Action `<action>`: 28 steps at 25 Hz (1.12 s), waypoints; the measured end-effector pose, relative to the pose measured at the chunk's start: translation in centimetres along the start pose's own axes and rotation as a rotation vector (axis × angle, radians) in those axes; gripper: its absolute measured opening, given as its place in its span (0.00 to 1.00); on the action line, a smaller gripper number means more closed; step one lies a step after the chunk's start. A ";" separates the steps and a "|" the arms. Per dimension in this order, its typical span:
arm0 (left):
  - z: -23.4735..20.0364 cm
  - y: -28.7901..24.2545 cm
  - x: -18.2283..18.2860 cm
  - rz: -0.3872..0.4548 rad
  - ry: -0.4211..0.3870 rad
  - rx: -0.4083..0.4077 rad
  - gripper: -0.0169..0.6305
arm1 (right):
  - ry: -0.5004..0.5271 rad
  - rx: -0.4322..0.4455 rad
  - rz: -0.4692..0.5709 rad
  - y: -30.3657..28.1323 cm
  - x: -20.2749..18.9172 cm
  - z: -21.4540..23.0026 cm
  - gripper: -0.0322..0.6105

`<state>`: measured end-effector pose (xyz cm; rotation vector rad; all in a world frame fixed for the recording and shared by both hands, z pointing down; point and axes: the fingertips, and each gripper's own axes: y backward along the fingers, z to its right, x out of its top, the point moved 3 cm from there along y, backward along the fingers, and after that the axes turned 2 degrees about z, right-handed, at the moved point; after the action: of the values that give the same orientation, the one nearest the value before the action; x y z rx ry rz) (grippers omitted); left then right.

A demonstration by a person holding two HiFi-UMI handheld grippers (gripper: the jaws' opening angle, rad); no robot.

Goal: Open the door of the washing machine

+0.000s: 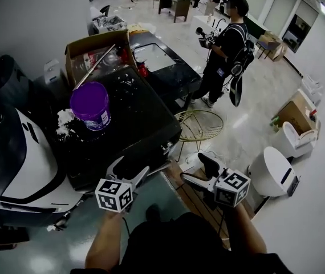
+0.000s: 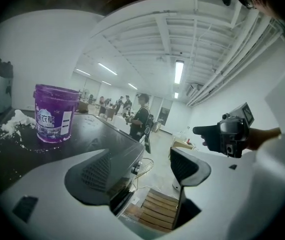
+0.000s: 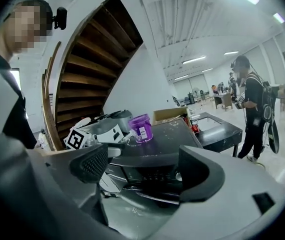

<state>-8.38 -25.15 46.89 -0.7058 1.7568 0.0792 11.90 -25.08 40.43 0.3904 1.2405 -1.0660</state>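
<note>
Dark, black-topped washing machine (image 1: pixel 134 124): stands directly ahead of both grippers, its front towards the person holding them. A purple plastic bucket with a white label (image 1: pixel 90 104) sits upright on its top, with loose white powder (image 1: pixel 64 123) just beside it. Left gripper (image 1: pixel 130 167): jaws apart, nothing between the pads. Right gripper (image 1: pixel 199 171): jaws apart, also empty. Neither gripper touches the machine.

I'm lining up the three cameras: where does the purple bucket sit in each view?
Head view: purple bucket left of centre, on the black machine top.
Left gripper view: purple bucket at left.
Right gripper view: purple bucket near centre.
Shared landmark: the standing person in black.
</note>
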 end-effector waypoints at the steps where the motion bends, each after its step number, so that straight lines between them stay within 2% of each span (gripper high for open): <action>1: -0.1 0.0 0.2 0.003 0.001 0.011 0.64 | -0.008 0.019 -0.005 -0.5 0.2 0.3 0.75; 6: -0.3 0.3 0.9 0.024 0.006 0.090 0.64 | 0.007 0.128 -0.049 -3.2 0.6 1.6 0.75; 9: 0.1 0.6 0.8 0.032 0.013 0.166 0.63 | 0.030 0.213 -0.073 -4.6 0.9 2.6 0.75; 15: 2.0 0.3 -1.1 0.041 0.118 0.338 0.62 | 0.068 0.389 -0.135 -5.3 0.8 5.0 0.74; 22: 4.9 -0.3 -4.4 -0.012 0.202 0.481 0.60 | 0.027 0.528 -0.249 -5.3 -3.8 7.8 0.74; 28: 5.7 -0.3 -6.1 -0.047 0.250 0.517 0.58 | 0.006 0.580 -0.321 -5.7 -7.2 8.0 0.73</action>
<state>-2.50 -20.51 50.64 -0.3865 1.8864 -0.4988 12.20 -30.73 51.27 0.6472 1.0006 -1.7080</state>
